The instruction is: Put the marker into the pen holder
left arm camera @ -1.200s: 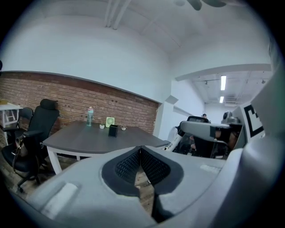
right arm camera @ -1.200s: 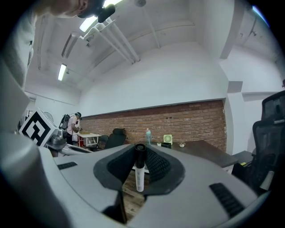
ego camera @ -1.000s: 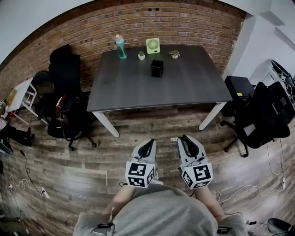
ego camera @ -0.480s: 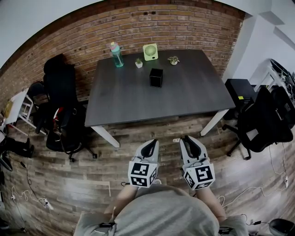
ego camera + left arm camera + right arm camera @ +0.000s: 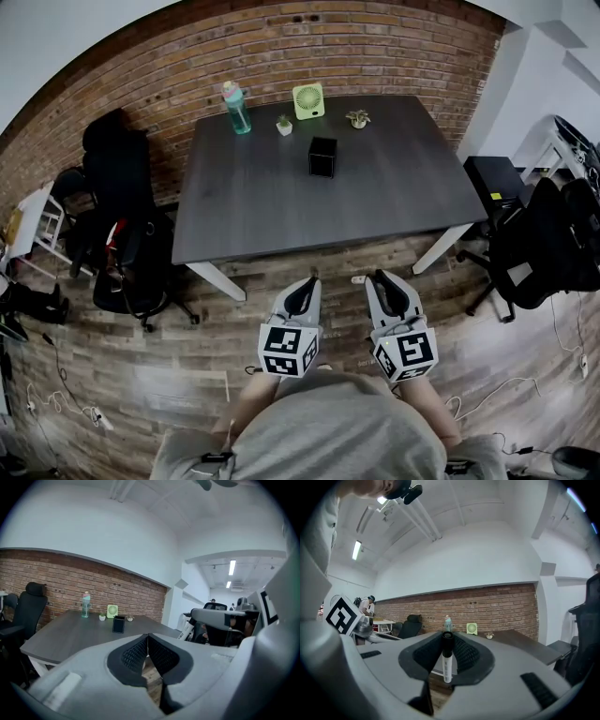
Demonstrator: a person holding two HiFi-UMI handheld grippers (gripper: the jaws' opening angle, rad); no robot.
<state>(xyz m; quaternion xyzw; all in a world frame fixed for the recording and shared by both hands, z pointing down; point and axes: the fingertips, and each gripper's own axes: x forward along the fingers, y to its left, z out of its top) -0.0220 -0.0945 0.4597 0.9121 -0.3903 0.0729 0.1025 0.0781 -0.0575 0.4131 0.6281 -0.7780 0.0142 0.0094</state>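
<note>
pen holder (image 5: 322, 157) on table (image 5: 262, 211), fan (image 5: 307, 99) behind

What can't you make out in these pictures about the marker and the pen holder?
The marker: in the head view the right tool covers it; only the right gripper view shows it, with its label blurred.
The pen holder: too small and far off in every view to see what is inside.
The bottle: too small in the head view to tell how full.
</note>
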